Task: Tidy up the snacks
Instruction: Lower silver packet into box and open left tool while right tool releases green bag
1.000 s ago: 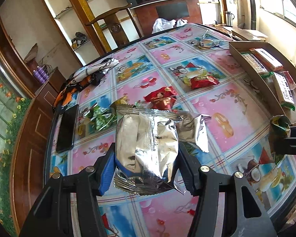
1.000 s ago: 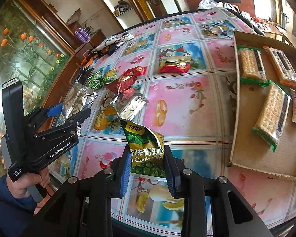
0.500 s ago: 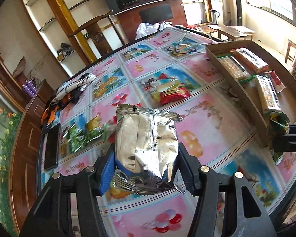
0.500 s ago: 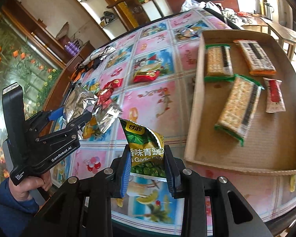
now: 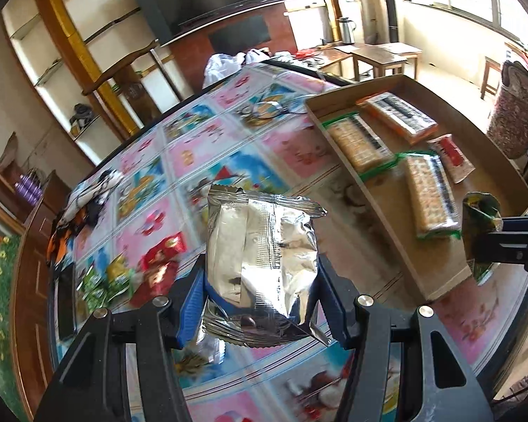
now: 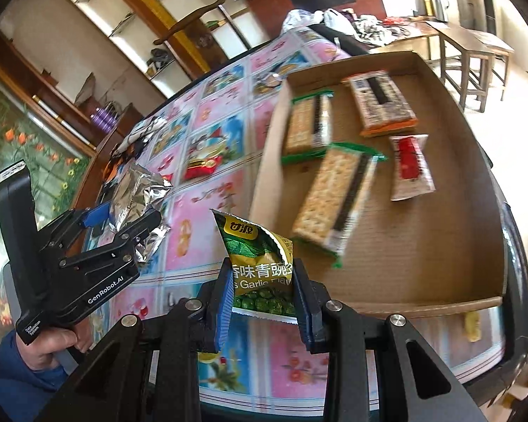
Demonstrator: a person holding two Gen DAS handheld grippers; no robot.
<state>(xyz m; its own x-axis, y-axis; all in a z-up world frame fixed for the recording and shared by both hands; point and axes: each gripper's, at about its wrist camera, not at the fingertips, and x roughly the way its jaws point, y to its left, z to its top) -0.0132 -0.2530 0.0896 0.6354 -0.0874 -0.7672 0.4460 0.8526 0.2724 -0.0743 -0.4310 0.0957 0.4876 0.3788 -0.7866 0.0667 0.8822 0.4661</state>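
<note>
my left gripper (image 5: 260,302) clamps a foil bag (image 5: 262,256), my right gripper (image 6: 262,302) a pea bag (image 6: 260,263), both above the table; four snacks lie in the box (image 6: 422,246), others (image 5: 155,270) wait

Motion blur smears the loose packets (image 5: 151,274) on the worktop's (image 5: 299,161) left; the silver bag (image 5: 260,263) hides cloth behind; green pack's (image 6: 260,263) label is partly covered by pads.

Silver foil packet (image 5: 262,246), green pea packet (image 6: 260,263), pink-and-blue picture-tiled tablecloth (image 5: 193,154), brown cardboard box (image 6: 422,246).
</note>
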